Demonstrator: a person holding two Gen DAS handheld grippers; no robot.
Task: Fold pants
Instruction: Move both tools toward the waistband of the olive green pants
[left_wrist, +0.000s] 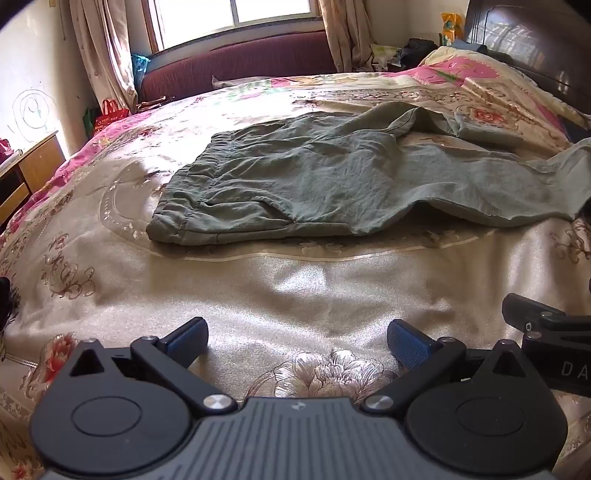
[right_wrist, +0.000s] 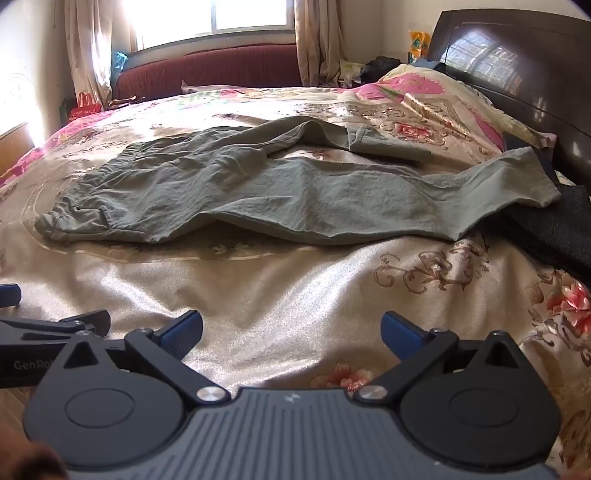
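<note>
Grey-green pants (left_wrist: 332, 177) lie spread and wrinkled across the floral bedspread (left_wrist: 295, 288), waistband at the left, legs running right toward the headboard. They also show in the right wrist view (right_wrist: 258, 188). One leg is bunched at the back (right_wrist: 369, 142); the other ends near a dark cloth. My left gripper (left_wrist: 297, 338) is open and empty, held over the bedspread short of the pants. My right gripper (right_wrist: 291, 328) is open and empty, beside the left one, also short of the pants.
A dark wooden headboard (right_wrist: 517, 66) stands at the right. A dark cloth (right_wrist: 554, 229) lies at the bed's right edge. A maroon sofa (left_wrist: 236, 66) and a window with curtains are behind the bed. A wooden cabinet (left_wrist: 29, 173) stands at the left.
</note>
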